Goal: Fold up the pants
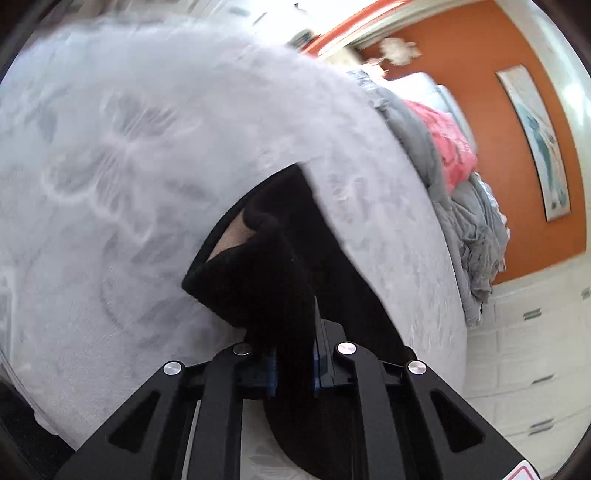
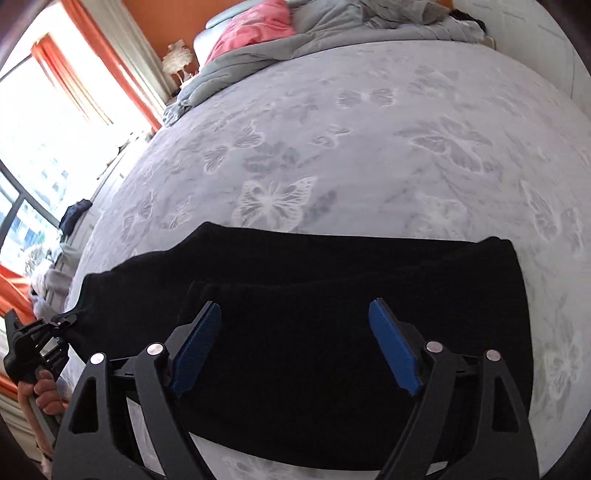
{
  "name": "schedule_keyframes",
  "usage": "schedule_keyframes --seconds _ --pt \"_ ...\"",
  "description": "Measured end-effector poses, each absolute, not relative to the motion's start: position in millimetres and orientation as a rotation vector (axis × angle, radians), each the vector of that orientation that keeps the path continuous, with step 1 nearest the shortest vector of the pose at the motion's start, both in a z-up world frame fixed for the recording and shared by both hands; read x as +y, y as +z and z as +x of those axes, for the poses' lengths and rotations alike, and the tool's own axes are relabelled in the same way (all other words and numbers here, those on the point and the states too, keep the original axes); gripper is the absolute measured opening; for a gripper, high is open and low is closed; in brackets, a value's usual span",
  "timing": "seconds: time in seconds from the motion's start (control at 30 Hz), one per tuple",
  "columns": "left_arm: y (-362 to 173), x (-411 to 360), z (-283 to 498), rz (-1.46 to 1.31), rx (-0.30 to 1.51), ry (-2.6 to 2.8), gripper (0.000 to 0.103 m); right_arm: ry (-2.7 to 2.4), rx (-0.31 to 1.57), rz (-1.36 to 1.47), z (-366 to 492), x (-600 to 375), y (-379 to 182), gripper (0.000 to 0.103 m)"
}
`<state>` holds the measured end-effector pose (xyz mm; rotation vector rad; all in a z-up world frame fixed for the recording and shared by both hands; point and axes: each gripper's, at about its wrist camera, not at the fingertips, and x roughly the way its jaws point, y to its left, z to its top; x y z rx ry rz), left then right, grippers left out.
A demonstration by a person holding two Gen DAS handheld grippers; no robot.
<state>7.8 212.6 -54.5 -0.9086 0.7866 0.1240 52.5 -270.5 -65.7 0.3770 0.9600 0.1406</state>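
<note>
Black pants point(image 2: 295, 295) lay flat on a bed point(image 2: 369, 129) covered in a pale grey butterfly-print spread, their long axis running left to right across the right wrist view, parallel to the near edge of the mattress. One end reached toward the window point(image 2: 44, 110) side at the left; the other ended squarely at the right. A second layer of the dark cloth sat on top of the first near the middle, its edge faintly visible.

The right tool point(image 2: 295, 343) hovered over the pants with its blue pads point(image 2: 395, 347) spread wide apart, nothing gripped between them.

At the far left end of the garment, the left tool point(image 2: 62, 321) was pressed together on a corner of the black fabric, a person's hand point(image 2: 44, 387) wrapped around its handle. The left wrist view showed the same pinch close up: the left tool point(image 1: 293, 369) clamped on a bunched, lifted fold of the pants point(image 1: 266, 280), which rose in a peak above the spread.

A rumpled grey duvet point(image 2: 332, 22) and a pink pillow point(image 2: 255, 26) lay heaped at the head of the bed, against an orange wall point(image 1: 498, 110).
</note>
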Motion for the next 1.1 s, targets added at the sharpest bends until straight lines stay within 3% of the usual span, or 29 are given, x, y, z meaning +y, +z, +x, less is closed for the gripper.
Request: schedule_keyframes --seconds 0.13,0.23,0.3,0.33,0.43,0.5,0.6,0.63,0.67,0.73,0.8,0.87,0.97,1.03,1.07,1.1 --pt "27.9 110.4 5.2 -0.671 0.651 -0.115 0.010 0.138 0.890 0.463 35.3 -312.8 -45.6 0.081" --pt "47.7 7.4 1.8 -0.477 0.659 -0.307 0.011 0.106 0.860 0.489 22.4 -343.4 -39.3 0.084" --pt "29.6 -60.7 1.7 -0.323 0.730 -0.379 0.018 0.102 0.869 0.506 17.4 -358.8 -41.9 0.084" --pt "11.6 -93.6 0.1 -0.225 0.768 -0.409 0.026 0.096 0.876 0.500 16.1 -363.7 -43.9 0.084" --pt "-55.0 -159.9 -17.7 0.032 0.884 -0.419 0.029 0.076 0.912 0.488 11.8 -378.5 -55.0 0.085" --pt "-81.0 -171.2 -31.3 0.067 0.929 -0.424 0.029 0.109 0.935 0.512 9.3 -384.1 -63.0 0.085" --pt "-74.2 -168.7 -53.1 0.136 0.796 -0.401 0.034 0.195 0.965 0.538 4.9 -380.0 -73.4 0.085" --pt "-72.1 -165.4 -54.8 0.126 0.786 -0.403 0.041 0.229 0.983 0.549 5.6 -375.4 -78.5 0.085" --pt "-71.0 -158.5 -54.6 0.101 0.789 -0.393 0.059 0.266 1.000 0.562 6.3 -370.0 -83.6 0.085" --pt "-68.1 -143.5 -60.1 0.020 0.772 -0.398 0.074 0.346 1.038 0.590 9.7 -353.8 -94.4 0.085" --pt "-62.4 -139.0 -73.7 0.013 0.715 -0.420 0.076 0.398 1.061 0.607 14.5 -335.9 -101.8 0.085" --pt "-57.6 -141.7 -86.6 0.078 0.655 -0.432 0.085 0.445 1.091 0.616 19.9 -317.9 -109.3 0.085" --pt "-52.2 -134.9 -88.5 0.118 0.632 -0.434 0.086 0.436 1.099 0.579 25.1 -294.3 -116.4 0.086" --pt "-50.6 -128.5 -87.8 0.125 0.641 -0.422 0.086 0.395 1.057 0.504 25.7 -280.4 -112.9 0.054" --pt "-48.0 -124.3 -85.0 0.120 0.650 -0.414 0.086 0.364 1.053 0.445 27.3 -273.5 -111.8 0.022" --pt "-46.1 -119.9 -84.1 0.111 0.660 -0.409 0.086 0.366 1.042 0.424 28.6 -268.2 -110.3 0.017"
